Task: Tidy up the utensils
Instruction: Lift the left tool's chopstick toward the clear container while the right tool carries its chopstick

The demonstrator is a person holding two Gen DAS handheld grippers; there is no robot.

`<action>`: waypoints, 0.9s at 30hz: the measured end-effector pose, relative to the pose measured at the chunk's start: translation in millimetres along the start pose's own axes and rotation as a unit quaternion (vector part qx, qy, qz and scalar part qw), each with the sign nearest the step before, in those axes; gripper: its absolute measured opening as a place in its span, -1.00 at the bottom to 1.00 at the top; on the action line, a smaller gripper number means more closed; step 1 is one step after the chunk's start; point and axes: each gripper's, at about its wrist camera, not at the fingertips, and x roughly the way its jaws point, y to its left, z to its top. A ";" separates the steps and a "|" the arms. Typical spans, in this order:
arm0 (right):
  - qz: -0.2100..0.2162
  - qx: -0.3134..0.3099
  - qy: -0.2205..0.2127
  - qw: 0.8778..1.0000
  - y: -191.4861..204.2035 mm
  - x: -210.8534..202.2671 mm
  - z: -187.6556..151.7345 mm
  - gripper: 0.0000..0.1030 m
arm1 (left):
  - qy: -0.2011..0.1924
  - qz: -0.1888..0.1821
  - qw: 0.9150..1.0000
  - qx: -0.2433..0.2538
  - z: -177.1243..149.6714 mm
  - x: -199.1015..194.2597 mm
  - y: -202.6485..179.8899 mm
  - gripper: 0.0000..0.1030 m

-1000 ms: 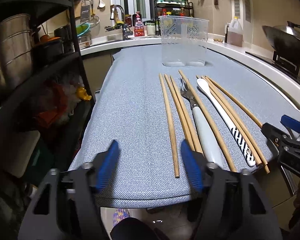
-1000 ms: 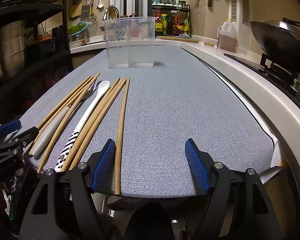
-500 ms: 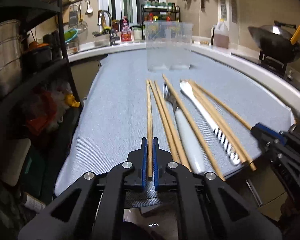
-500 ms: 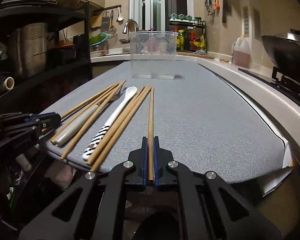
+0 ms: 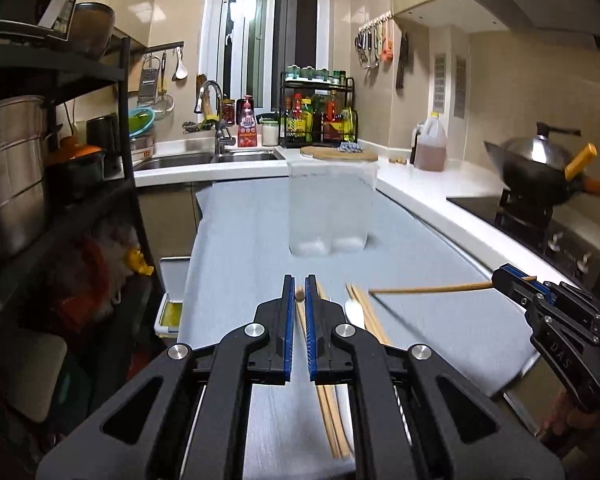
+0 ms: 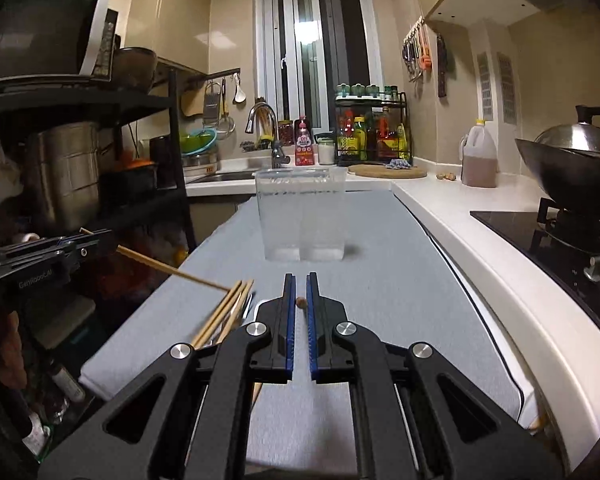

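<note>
Starting big: got a grey mat (image 5: 240, 220) spread down the length of the kitchen counter, with a black shelf rack (image 5: 60, 80) off to the left and a wok (image 5: 536, 164) on the stove to the right. Further back on the mat, seeing a clear plastic container (image 5: 332, 208) standing upright, well apart from everything else (blurry, so can't tell what's inside).

Then the left gripper (image 5: 299, 280), raised above the near end of the mat, jaws pinched narrow on a single chopstick (image 5: 300, 293). From its own camera, only catching the round wooden tip poking out between the blue pads. From the right wrist view, much clearer: same left gripper (image 6: 104, 236) at the left edge, with that chopstick (image 6: 172, 272) sticking out and sloping down toward the mat.

Same deal with the right gripper (image 6: 300, 278): jaws closed tight on a second chopstick (image 6: 300, 302), tip just showing between the pads. From the left wrist view, spotting the right gripper (image 5: 500, 276) at the right edge, with its stick (image 5: 428, 289) pointing left, off the mat.

Down on the mat under both grippers: leftover chopsticks (image 5: 332, 420) lying side by side, plus a white spoon (image 5: 354, 312) tucked among them, mostly hidden behind the left gripper.
</note>
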 end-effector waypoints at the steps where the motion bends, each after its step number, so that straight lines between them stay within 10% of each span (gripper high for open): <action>1: 0.000 0.002 0.000 1.000 0.1 3.8 7.0 -0.89 | 0.001 -0.001 1.000 -0.003 5.4 2.4 1.4 -0.90; 17: 0.021 0.025 0.022 0.999 -23.8 101.4 127.1 -0.89 | 0.024 -0.007 0.999 0.033 115.1 78.8 3.4 -0.90; 27: 0.041 0.009 -0.034 0.999 -24.1 95.1 228.1 -0.89 | -0.012 -0.031 0.999 0.022 197.6 74.9 -1.8 -0.90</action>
